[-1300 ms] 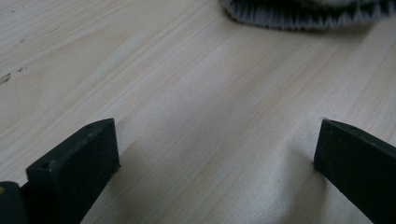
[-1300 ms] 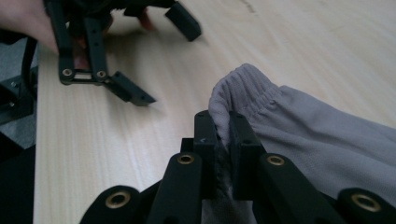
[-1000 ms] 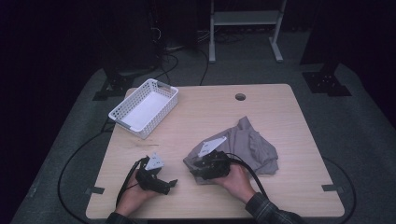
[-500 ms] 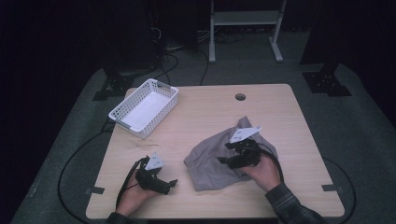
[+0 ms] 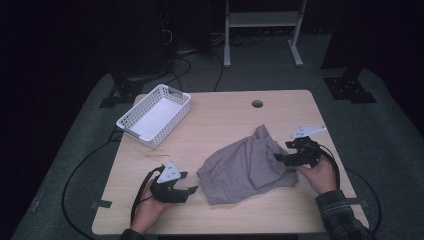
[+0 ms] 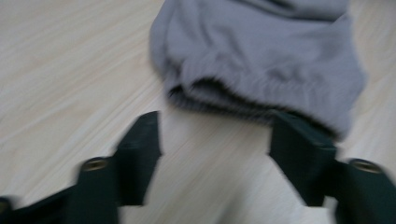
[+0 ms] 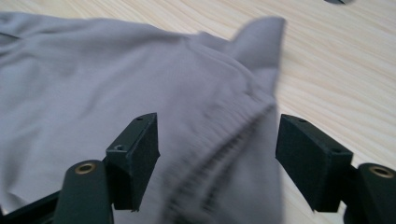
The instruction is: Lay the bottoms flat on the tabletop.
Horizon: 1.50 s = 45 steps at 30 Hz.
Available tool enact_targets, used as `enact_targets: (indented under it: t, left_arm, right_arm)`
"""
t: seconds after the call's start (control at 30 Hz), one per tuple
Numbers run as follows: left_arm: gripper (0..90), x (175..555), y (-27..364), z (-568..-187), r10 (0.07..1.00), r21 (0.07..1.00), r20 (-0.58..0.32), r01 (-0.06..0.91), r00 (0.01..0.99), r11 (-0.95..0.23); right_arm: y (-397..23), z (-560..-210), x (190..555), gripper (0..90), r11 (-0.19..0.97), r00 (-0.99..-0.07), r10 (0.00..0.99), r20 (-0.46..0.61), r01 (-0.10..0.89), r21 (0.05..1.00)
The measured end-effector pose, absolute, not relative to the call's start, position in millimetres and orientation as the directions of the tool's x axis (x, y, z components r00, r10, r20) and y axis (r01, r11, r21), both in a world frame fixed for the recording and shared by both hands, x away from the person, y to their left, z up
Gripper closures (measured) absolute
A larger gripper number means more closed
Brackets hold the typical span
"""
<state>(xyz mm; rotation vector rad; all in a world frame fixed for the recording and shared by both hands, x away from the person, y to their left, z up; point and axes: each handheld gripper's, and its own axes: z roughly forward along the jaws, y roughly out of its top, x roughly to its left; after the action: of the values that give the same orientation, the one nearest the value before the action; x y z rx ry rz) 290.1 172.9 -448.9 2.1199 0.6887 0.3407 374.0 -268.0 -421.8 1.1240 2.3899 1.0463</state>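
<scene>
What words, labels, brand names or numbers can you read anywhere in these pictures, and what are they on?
None can be read.
Grey garment: no print or tag showing.
White basket: plain.
Wooden table: no marks.
Grey plates on the grippers: no lettering legible.

Soft matt grey cloth (image 5: 247,167), smooth pale wood-grain table (image 5: 225,115), white plastic basket (image 5: 155,116)

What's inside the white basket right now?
The white basket looks empty: its pale floor shows bare. The strip just behind its near wall is hidden. The grey cloth lies apart on the table.
</scene>
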Motion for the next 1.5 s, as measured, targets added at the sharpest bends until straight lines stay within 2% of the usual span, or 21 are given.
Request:
enact_targets:
  t: [0.13,0.2,0.27,0.37,0.53,0.77,1.03,1.5]
  left_arm:
    - [65.3,286.9,158.8,-439.2,0.579,0.806,-0.043,0.371,0.814,-0.461]
    - [73.6,288.2,149.4,-437.8,0.567,0.799,-0.058,0.379,0.821,-0.467]
    - [79.3,290.5,142.2,-439.1,0.558,0.793,-0.067,0.384,0.827,-0.473]
    - [88.8,294.7,131.8,-443.8,0.547,0.772,-0.073,0.395,0.834,-0.498]
    - [89.7,299.3,119.0,-455.3,0.543,0.735,-0.072,0.413,0.837,-0.539]
    - [89.4,309.9,116.0,-461.2,0.558,0.705,-0.069,0.436,0.827,-0.56]
    - [88.5,322.5,112.1,-457.7,0.571,0.675,0.031,0.404,0.821,-0.617]
    - [87.9,360.5,113.0,-457.3,0.618,0.686,0.002,0.449,0.786,-0.573]
  right_arm:
    - [-281.2,-425.7,378.8,39.0,0.403,-0.636,0.769,0.06,0.556,0.727]
    - [-282.1,-428.2,380.6,48.3,0.406,-0.642,0.763,0.075,0.566,0.718]
    - [-280.6,-430.1,381.0,63.3,0.427,-0.649,0.758,0.059,0.563,0.708]
    - [-278.1,-431.9,381.2,76.8,0.456,-0.67,0.741,0.036,0.543,0.705]
    - [-276.9,-439.9,386.7,88.2,0.478,-0.678,0.733,0.041,0.558,0.679]
    - [-274.5,-459.3,394.0,89.7,0.549,-0.694,0.719,0.02,0.586,0.597]
    - [-270.9,-459.9,386.1,89.8,0.574,-0.718,0.696,0.019,0.571,0.587]
    - [-249.7,-458.9,358.5,89.8,0.639,-0.798,0.601,0.047,0.515,0.571]
